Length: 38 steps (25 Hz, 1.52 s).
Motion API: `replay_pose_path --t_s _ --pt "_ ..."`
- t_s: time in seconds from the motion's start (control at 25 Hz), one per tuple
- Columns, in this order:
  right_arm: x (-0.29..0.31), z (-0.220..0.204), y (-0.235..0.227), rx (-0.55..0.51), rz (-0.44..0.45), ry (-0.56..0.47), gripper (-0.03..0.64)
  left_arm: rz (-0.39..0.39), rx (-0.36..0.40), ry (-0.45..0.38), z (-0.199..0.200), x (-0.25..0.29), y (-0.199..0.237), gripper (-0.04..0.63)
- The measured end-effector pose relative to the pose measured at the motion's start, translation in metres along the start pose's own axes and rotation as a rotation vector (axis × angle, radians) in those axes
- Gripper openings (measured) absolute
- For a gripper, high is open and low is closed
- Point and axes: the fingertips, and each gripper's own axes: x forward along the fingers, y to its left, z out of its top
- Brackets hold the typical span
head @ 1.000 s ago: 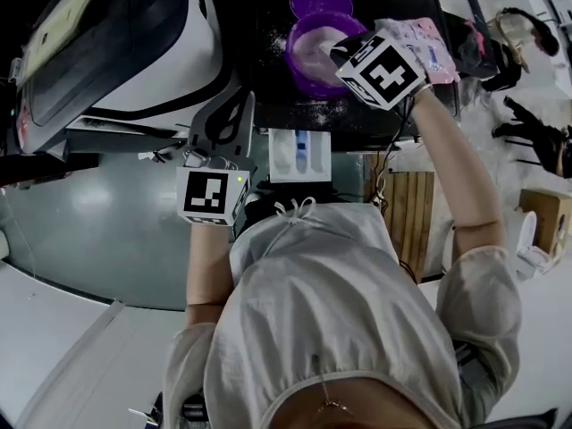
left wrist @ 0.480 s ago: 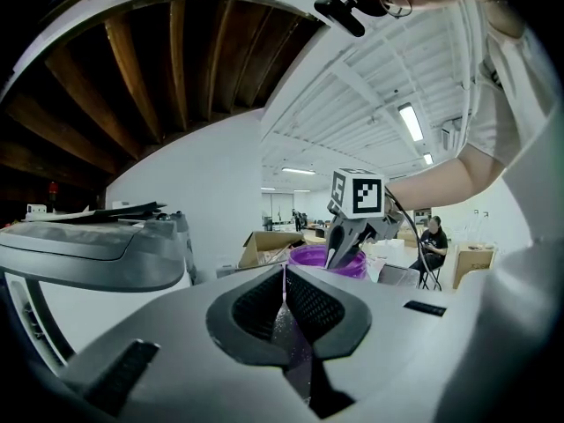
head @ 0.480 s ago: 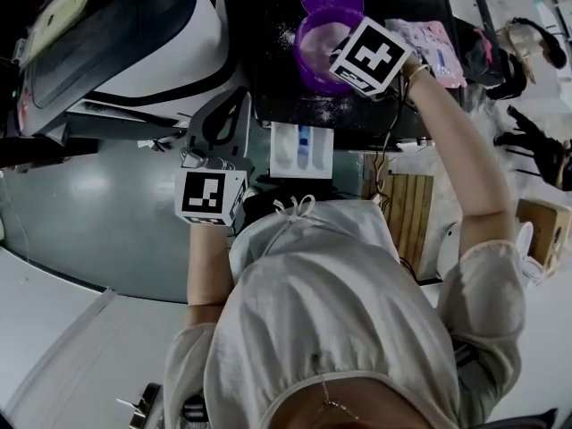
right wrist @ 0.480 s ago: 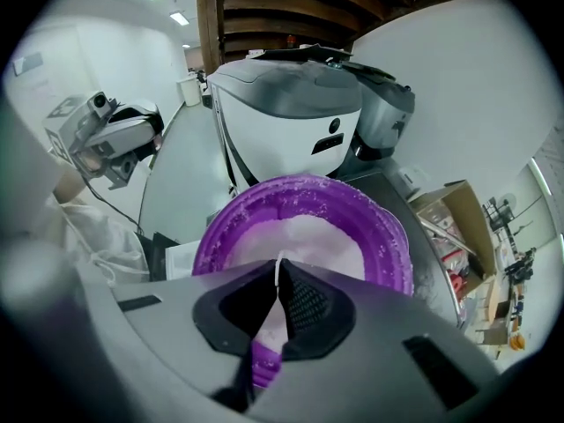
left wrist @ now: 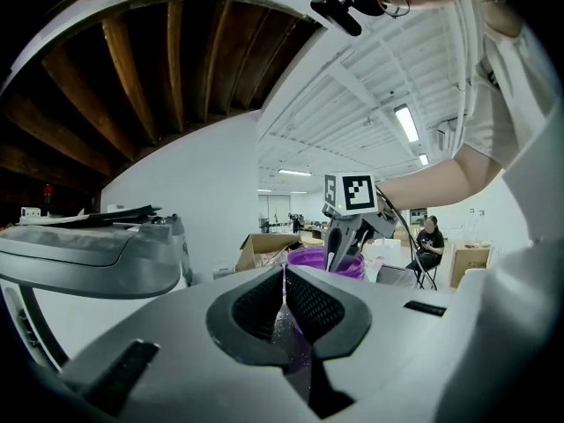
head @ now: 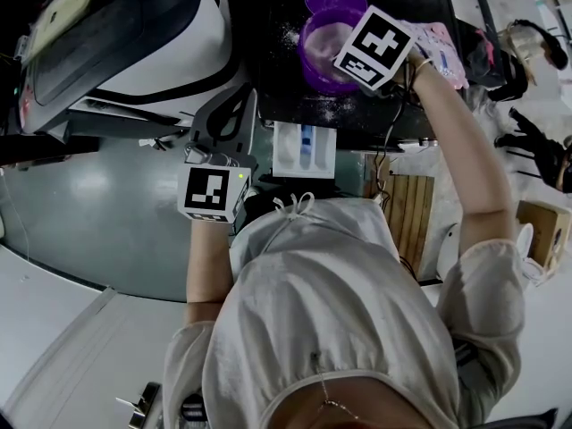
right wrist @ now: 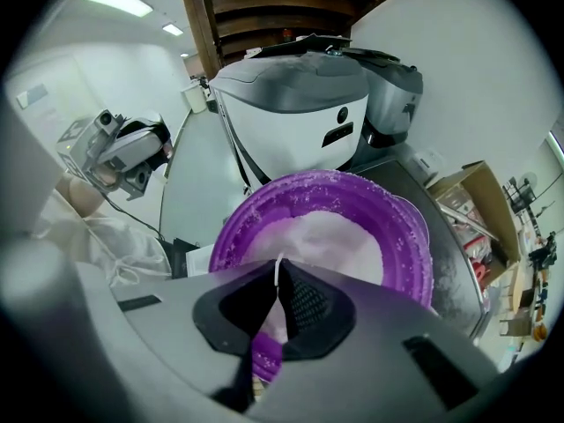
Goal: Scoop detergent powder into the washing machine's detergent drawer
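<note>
A purple bowl (head: pixel 322 38) holding white detergent powder (right wrist: pixel 339 236) stands on a dark top beside the washing machine (head: pixel 134 43). My right gripper (head: pixel 347 50) hangs over the bowl's near rim, shut on the thin white handle of a scoop (left wrist: pixel 333 249) that points down into the bowl. The white detergent drawer (head: pixel 304 150) juts out open below the dark top, with a blue insert. My left gripper (head: pixel 239 96) sits left of the drawer, jaws shut, apart from it; only a thin glinting seam shows between them in the left gripper view (left wrist: pixel 284 276).
Spilled powder (head: pixel 326 110) dusts the dark top. A pink packet (head: pixel 438 47) lies right of the bowl. A wooden crate (head: pixel 407 213) stands below the top at right. The person's torso fills the lower middle.
The right gripper has shifted a little left and up over the bowl and turned its cube. The left gripper has barely moved.
</note>
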Motion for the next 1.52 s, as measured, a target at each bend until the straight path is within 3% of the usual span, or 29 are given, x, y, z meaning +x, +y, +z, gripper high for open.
replay_pose_path --t_s 0.2,0.44,0.76,0.88,0.96,1.2,1.52 --pt "-0.005 -0.001 -0.001 0.069 0.054 -0.024 0.009 -0.024 0.042 -0.02 0.004 0.005 -0.001 0.026" --pt "-0.019 -0.003 -0.004 0.228 0.168 -0.098 0.01 -0.03 0.026 -0.017 0.006 0.01 -0.002 0.026" --pt "-0.044 0.002 -0.016 0.531 0.408 -0.311 0.01 -0.043 0.029 -0.014 0.008 0.02 -0.007 0.026" --pt "-0.056 0.016 -0.01 0.559 0.549 -0.438 0.009 -0.043 0.032 -0.016 0.011 0.024 -0.008 0.026" --pt "-0.062 0.018 -0.003 0.663 0.632 -0.493 0.009 -0.044 0.036 -0.019 0.014 0.025 -0.01 0.027" --pt "-0.078 0.01 -0.008 0.839 0.682 -0.635 0.009 -0.04 0.046 -0.024 0.019 0.029 -0.017 0.027" --pt "-0.087 -0.002 -0.01 0.962 0.77 -0.805 0.011 -0.034 0.04 -0.03 0.02 0.03 -0.027 0.028"
